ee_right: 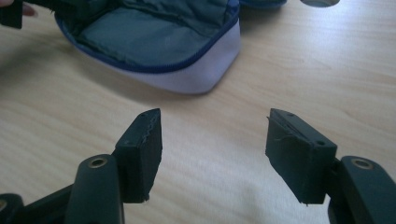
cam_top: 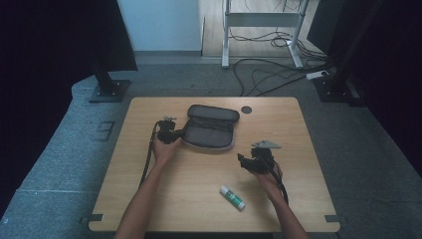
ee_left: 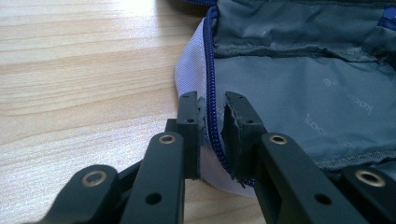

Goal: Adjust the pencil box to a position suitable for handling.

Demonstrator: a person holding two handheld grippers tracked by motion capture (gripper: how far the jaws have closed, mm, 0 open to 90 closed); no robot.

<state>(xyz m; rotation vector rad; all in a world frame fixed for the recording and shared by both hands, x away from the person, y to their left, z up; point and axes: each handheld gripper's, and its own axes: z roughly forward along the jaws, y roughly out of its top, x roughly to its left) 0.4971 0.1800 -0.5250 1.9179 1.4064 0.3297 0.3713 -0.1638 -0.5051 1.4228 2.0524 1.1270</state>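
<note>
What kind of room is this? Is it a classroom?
Probably not a classroom; it looks more like a lab or studio set up for recording. A single wooden table stands on grey carpet, dark curtains hang at both sides, and loose cables run across the floor behind.

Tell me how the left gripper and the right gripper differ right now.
The left gripper has its jaws nearly closed on the zipper edge of the open pencil case; the right gripper has its jaws wide apart with nothing between them. The left gripper sits at the case's left end, while the right gripper hovers over bare table, between the case and the glue stick. Both have black jaws.
</note>
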